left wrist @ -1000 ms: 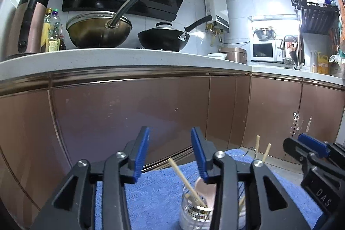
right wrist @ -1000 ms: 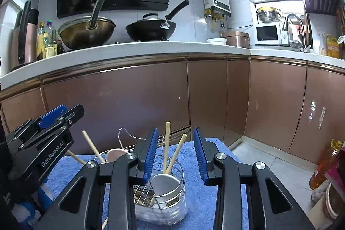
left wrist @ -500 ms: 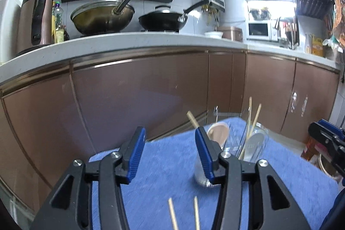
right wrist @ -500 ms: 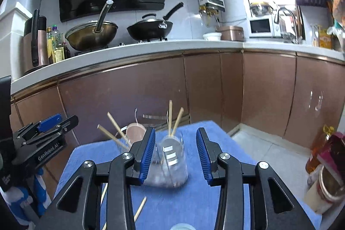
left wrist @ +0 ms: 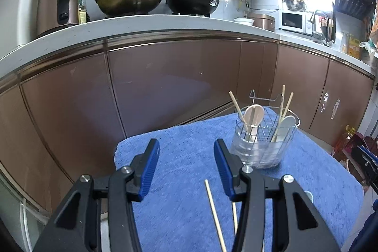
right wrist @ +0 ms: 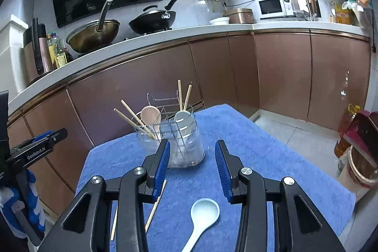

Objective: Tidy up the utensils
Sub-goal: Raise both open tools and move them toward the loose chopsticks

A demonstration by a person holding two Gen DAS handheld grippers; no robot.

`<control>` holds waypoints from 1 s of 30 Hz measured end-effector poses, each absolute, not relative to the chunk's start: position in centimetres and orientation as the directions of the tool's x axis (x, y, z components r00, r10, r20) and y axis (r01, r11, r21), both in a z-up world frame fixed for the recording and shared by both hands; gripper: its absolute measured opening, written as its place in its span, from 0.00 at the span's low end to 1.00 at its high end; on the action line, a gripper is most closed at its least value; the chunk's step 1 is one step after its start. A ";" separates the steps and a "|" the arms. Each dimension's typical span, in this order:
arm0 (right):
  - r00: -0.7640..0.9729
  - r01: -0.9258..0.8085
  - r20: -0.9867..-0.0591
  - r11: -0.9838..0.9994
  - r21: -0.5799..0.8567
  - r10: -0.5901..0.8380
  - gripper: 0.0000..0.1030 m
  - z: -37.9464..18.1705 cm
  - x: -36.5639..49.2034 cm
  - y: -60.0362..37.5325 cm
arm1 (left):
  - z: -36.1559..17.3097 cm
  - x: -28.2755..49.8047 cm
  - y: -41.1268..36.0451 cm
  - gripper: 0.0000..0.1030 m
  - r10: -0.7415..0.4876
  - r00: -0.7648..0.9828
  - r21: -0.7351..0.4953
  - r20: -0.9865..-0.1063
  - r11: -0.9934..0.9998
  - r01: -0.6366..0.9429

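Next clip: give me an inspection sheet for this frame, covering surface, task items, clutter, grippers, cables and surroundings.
Surface: blue towel-covered table.
Job's things: clear wire-divided utensil holder upright, holding chopsticks, a pink spoon and a white spoon; loose wooden chopsticks and loose pale blue spoon lie on the towel.
Clutter: nothing seen.
Grippers: left gripper and right gripper open, empty.
Cables: nothing seen.
Surroundings: brown kitchen cabinets, two woks.
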State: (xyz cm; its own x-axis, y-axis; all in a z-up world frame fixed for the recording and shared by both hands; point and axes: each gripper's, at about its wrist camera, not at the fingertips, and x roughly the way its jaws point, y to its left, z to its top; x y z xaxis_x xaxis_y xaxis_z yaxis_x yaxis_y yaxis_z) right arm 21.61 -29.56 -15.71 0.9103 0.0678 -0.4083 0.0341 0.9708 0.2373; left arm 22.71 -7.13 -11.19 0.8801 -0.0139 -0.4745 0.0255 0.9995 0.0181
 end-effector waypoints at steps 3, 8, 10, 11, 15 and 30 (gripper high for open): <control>0.907 0.033 -0.414 0.970 0.240 0.071 0.38 -15.8 20.9 -29.2 | -11.2 22.1 -6.7 0.44 -0.017 0.875 0.018 -0.485 0.999 0.029; 0.904 0.025 -0.421 0.972 0.236 0.078 0.38 -15.9 19.5 -28.4 | -11.5 21.0 -6.1 0.44 -0.007 0.860 0.029 -0.510 0.999 0.026; 0.902 0.021 -0.424 0.972 0.235 0.083 0.38 -15.9 19.1 -28.2 | -11.5 20.5 -5.8 0.44 -0.007 0.855 0.026 -0.519 0.999 0.023; 0.901 0.019 -0.425 0.972 0.235 0.085 0.38 -15.9 18.8 -28.0 | -11.4 20.3 -5.7 0.44 -0.007 0.853 0.024 -0.522 0.999 0.023; 0.902 0.011 -0.422 0.974 0.228 0.089 0.38 -15.6 17.4 -27.4 | -11.2 18.9 -5.1 0.44 -0.009 0.851 0.023 -0.525 0.999 0.024; 0.928 0.003 -0.365 0.978 0.208 0.075 0.38 -12.4 11.7 -26.4 | -9.3 13.1 -3.1 0.44 -0.041 0.869 0.009 -0.492 0.999 0.052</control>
State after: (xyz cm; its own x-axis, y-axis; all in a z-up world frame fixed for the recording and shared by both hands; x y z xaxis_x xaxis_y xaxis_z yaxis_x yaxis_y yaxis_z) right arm 11.75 -26.44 -12.41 0.9281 0.0753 -0.3647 0.0026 0.9780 0.2084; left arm 13.13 -3.08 -9.33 0.8694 -0.0408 -0.4923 0.0520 0.9986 0.0089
